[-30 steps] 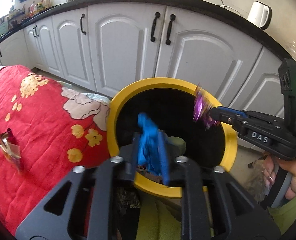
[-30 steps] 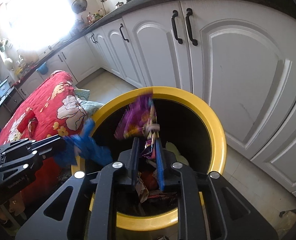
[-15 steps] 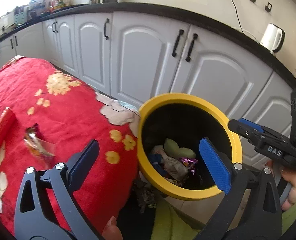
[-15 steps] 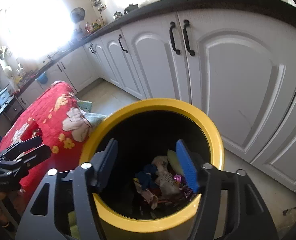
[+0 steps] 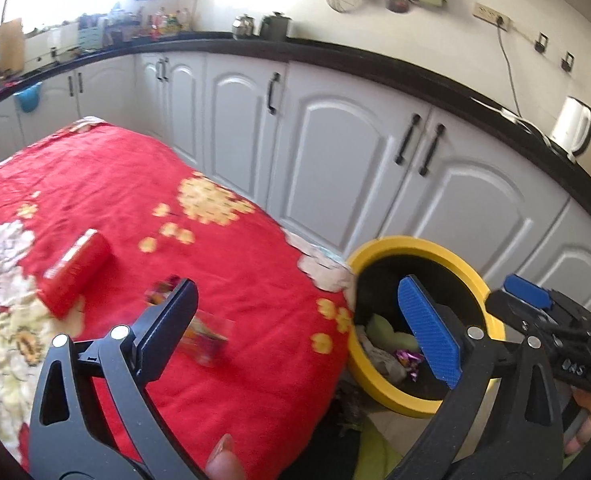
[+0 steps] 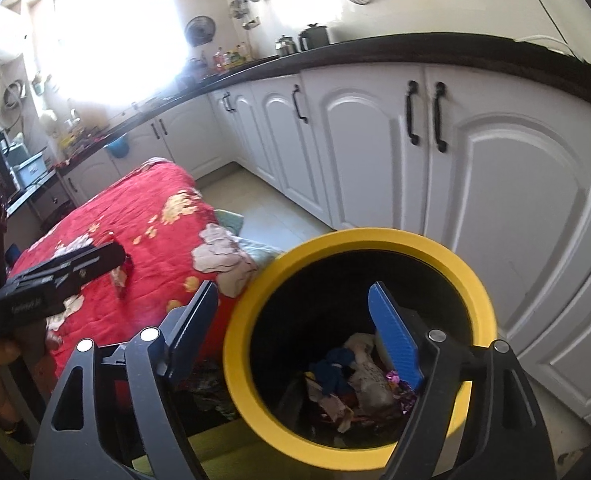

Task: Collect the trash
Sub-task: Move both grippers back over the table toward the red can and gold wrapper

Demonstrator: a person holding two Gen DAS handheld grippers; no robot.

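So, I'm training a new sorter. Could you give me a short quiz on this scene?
1. Where is the red cylinder? A) in the bin B) on the floral cloth C) on the counter
2. True or false: the yellow-rimmed bin is empty.
3. Fill in: on the cloth, near the cylinder, lies a shiny crumpled ___.

Key: 1 B. 2 false, trash lies inside. 3 wrapper.
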